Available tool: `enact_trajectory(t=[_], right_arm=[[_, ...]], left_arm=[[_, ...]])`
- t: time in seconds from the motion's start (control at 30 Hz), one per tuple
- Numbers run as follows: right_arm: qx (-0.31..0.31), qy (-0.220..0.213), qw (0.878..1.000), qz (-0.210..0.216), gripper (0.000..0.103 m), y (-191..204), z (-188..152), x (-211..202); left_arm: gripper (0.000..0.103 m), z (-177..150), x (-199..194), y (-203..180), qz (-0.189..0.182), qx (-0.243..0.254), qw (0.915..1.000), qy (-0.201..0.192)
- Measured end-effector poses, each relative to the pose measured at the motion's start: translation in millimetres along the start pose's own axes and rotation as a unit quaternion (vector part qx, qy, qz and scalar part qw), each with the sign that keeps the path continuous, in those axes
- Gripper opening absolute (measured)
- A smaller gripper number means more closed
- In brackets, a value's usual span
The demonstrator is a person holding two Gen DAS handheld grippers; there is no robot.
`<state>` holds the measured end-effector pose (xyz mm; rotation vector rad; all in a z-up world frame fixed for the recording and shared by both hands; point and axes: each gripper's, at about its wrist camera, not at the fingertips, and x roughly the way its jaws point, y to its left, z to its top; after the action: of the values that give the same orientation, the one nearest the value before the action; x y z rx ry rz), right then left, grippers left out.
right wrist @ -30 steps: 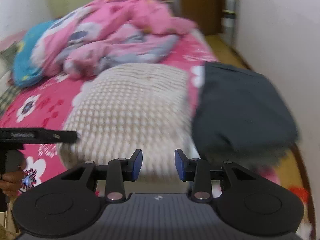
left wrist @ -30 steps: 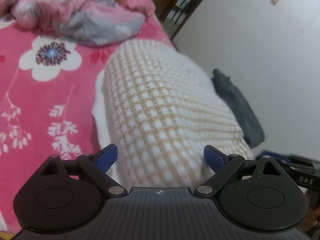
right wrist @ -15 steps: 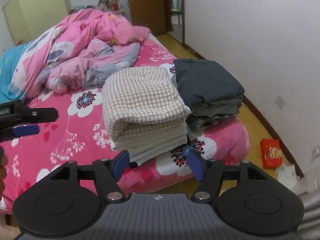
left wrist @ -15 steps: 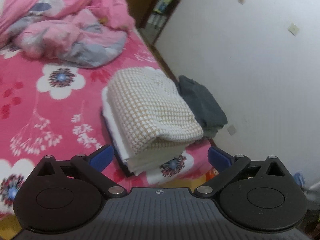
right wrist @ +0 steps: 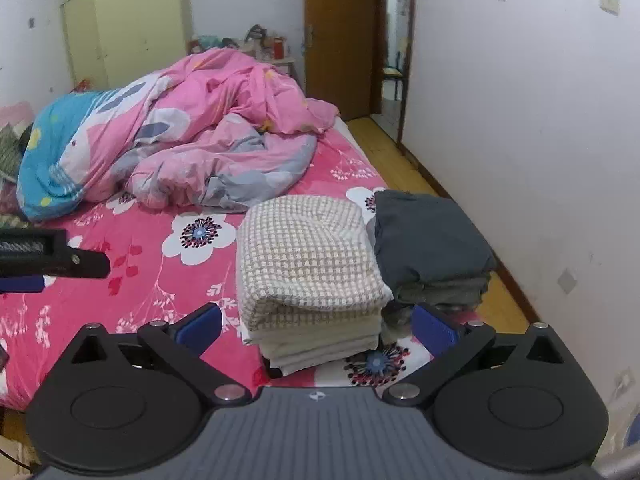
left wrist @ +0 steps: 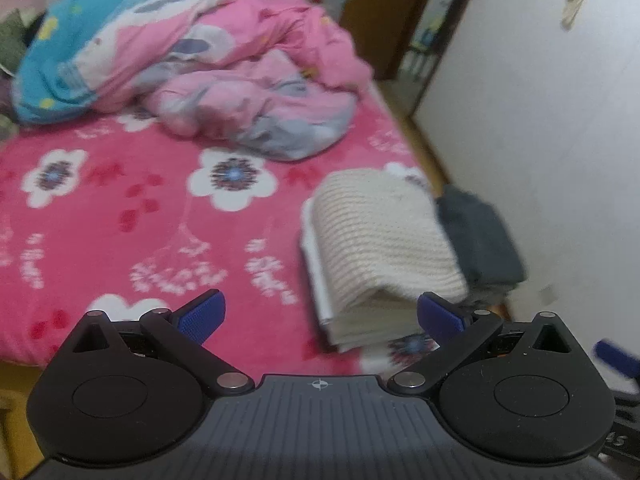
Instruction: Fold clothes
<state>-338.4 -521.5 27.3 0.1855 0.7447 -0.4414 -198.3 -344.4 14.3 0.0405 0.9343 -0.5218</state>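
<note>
A folded cream checked cloth [right wrist: 308, 256] tops a stack of folded light clothes at the bed's near right corner, blurred in the left wrist view [left wrist: 380, 240]. Beside it on the right lies a pile of folded dark grey clothes [right wrist: 428, 232] [left wrist: 476, 236]. My left gripper [left wrist: 320, 314] is open and empty, held back from the bed with the stack ahead and to its right. My right gripper [right wrist: 316, 326] is open and empty, just short of the stack's near edge. The left gripper's black side [right wrist: 52, 258] pokes in at the left of the right wrist view.
A pink flowered sheet [right wrist: 160, 272] covers the bed. A crumpled pink and blue quilt [right wrist: 172, 140] is heaped at the far end. A white wall [right wrist: 520, 140] runs along the right with a strip of wooden floor [right wrist: 404, 160], a brown door [right wrist: 340, 40] and a pale wardrobe [right wrist: 128, 32] behind.
Both grippers pulled back and up from the checked cloth, which now lies on the stack. The right gripper's jaws spread from nearly closed to wide open; the left swung leftwards.
</note>
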Motion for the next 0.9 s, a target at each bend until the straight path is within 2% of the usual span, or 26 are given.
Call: enact_trajectory(t=[0.1,0.27,0.43,0.9], right_arm=[[-0.016,0.007,1.000,0.000,0.103,1,3,1],[-0.016,0.022,1.000,0.004,0.103,-1,3,6],[-0.016,0.035,0.999,0.004,0.103,-4,1,11],[-0.032,0.042,0.999,-0.006,0.103,-4,-7,10]], left_arm=[[0.103,-7,-3,-9,0.035,0.001,0.9994,-0.005],[0.103,-14,-9,-16,0.044,-0.009,0.9989,-0.008],[0.103,-16,-14,-27,0.078,0.003,0.9968,-0.015],[0.103,-24,-12,-45,0.086,0.012,0.9962,-0.003]])
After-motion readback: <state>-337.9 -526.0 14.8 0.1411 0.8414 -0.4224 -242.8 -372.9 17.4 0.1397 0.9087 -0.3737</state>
